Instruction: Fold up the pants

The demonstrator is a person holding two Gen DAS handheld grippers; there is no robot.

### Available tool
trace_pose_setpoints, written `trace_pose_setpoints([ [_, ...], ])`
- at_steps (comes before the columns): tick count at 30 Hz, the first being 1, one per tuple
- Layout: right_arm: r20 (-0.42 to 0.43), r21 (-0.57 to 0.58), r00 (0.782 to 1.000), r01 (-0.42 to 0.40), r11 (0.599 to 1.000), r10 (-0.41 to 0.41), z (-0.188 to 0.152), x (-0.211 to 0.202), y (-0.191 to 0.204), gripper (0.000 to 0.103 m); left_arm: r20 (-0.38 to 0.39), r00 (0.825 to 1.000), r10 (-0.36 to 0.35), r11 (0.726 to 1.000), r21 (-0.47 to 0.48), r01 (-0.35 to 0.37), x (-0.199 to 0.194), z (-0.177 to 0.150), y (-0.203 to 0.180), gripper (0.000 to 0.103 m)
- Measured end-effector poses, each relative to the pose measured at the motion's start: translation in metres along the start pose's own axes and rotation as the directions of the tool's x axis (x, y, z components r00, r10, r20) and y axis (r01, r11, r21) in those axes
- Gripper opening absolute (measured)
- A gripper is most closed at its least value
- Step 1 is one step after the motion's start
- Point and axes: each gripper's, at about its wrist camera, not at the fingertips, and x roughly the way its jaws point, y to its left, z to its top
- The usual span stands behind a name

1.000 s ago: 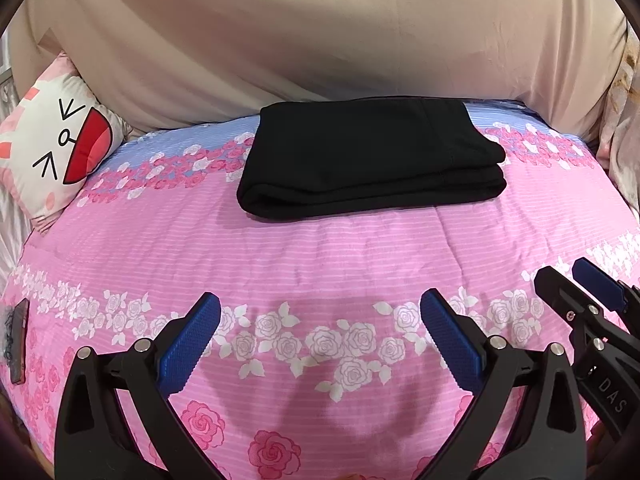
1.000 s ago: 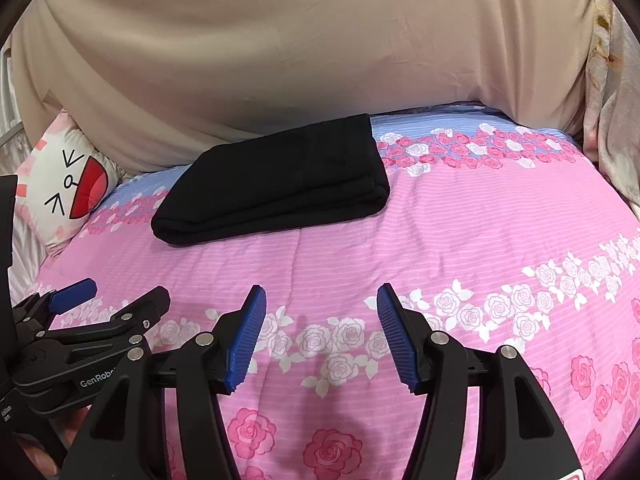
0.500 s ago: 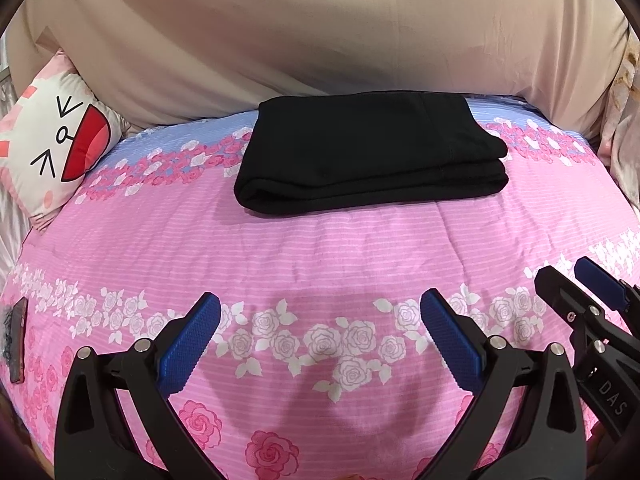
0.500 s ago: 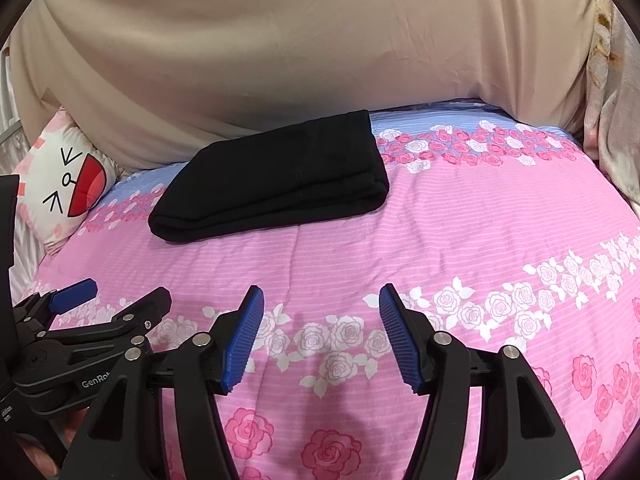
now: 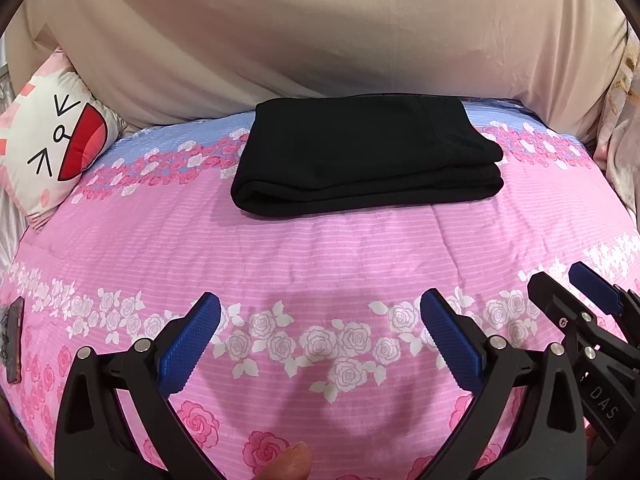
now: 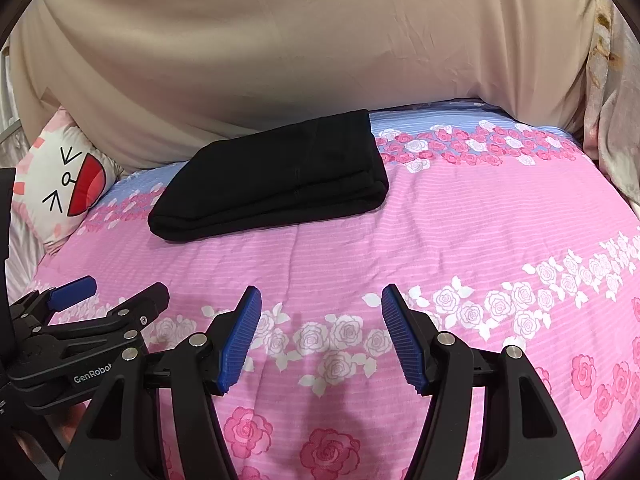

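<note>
Black pants (image 5: 360,152) lie folded into a neat stacked rectangle near the far edge of the bed; the right wrist view shows the pants (image 6: 276,178) at centre left. My left gripper (image 5: 320,312) hovers over the near part of the pink bedspread, well short of the pants, jaws wide open and empty. My right gripper (image 6: 321,304) hangs open beside it, also empty and clear of the pants. Each gripper shows in the other's view: the right gripper (image 5: 560,280) at the right edge, the left gripper (image 6: 120,290) at the lower left.
The pink floral bedspread (image 5: 340,248) covers the bed. A cat-face pillow (image 5: 52,140) leans at the far left. A beige curtain (image 5: 320,40) hangs behind the bed. A dark phone-like object (image 5: 12,344) lies at the left edge. A fingertip (image 5: 292,460) shows at the bottom.
The view of the pants has shifted very slightly; the right gripper's jaws stand a touch wider than a second ago. Nothing was taken hold of or let go.
</note>
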Motion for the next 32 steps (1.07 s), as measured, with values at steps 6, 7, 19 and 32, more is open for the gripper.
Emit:
trace_pose_setpoints([
  [6,-0.001,0.001,1.0,0.0,1.0,0.0,0.0,0.0,0.0,0.062,-0.009,1.0,-0.029,1.0,-0.006,0.029,0.001,0.0,0.002,0.098],
  [7,0.0,0.003,1.0,0.0,1.0,0.0,0.0,0.0,-0.001,0.062,-0.009,0.999,-0.035,0.999,-0.009,0.035,0.001,-0.001,0.003,0.098],
  [19,-0.002,0.009,1.0,0.001,1.0,-0.001,-0.001,-0.001,-0.004,0.062,-0.034,0.998,-0.06,0.997,-0.048,0.059,0.009,-0.004,0.007,0.098],
  [32,-0.029,0.019,1.0,0.013,1.0,-0.013,-0.01,-0.004,-0.014,0.065,-0.015,1.0,-0.014,1.0,0.026,0.015,-0.007,-0.013,0.004,0.098],
])
